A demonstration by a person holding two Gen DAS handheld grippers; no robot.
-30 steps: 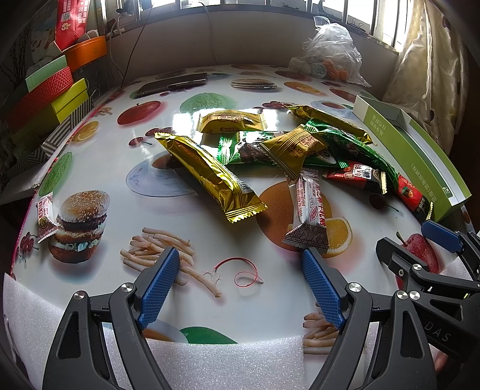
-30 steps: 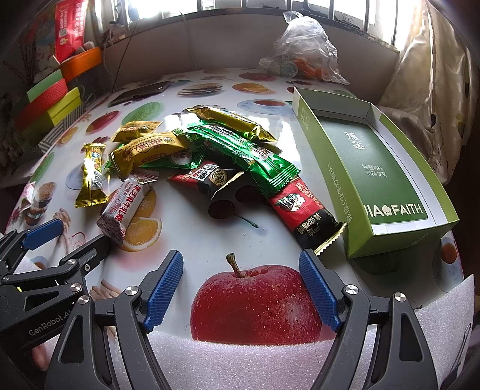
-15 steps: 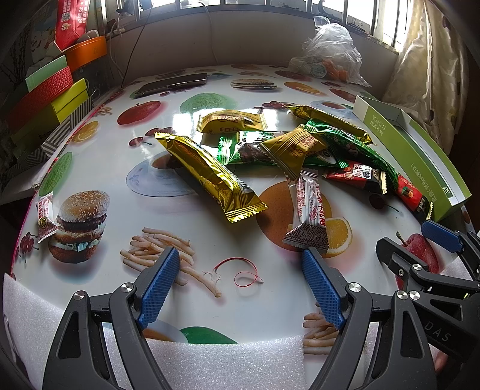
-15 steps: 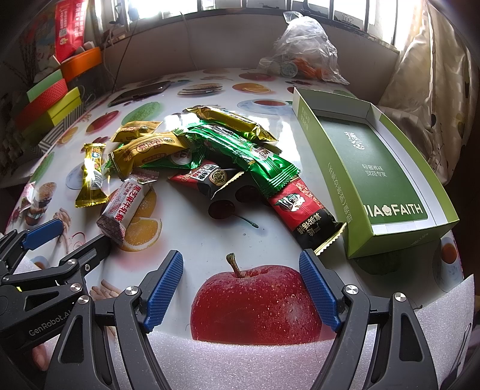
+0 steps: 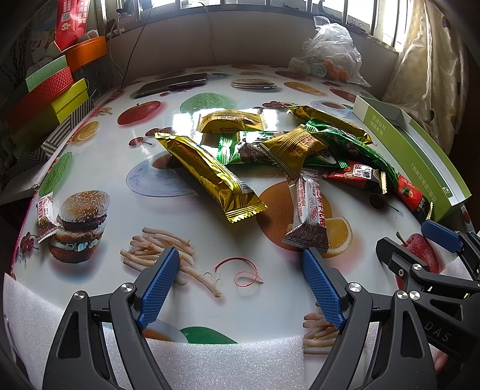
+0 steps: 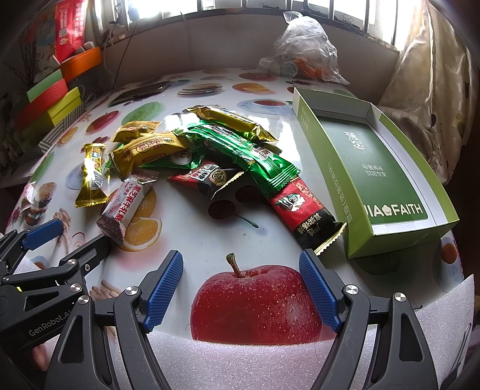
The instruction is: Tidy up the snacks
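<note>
Snacks [image 6: 210, 156] lie untouched; both tongs [image 5: 240, 285] [image 6: 240, 285] gape (empty).

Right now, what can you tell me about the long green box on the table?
The long green cardboard box is an open tray with low walls, white inner edges and a dark green printed floor reading "FAITH". It looks empty and lies flat on the fruit-printed table, at the right side. A red and black snack wrapper lies right beside its near corner.

Bright daylight is let in through barred windows [image 5: 270, 3] behind the bench [image 5: 90, 168]. A spotted curtain [image 6: 435, 90] is hung at the right. Coloured boxes [image 5: 51, 93] are stacked at the left.
</note>
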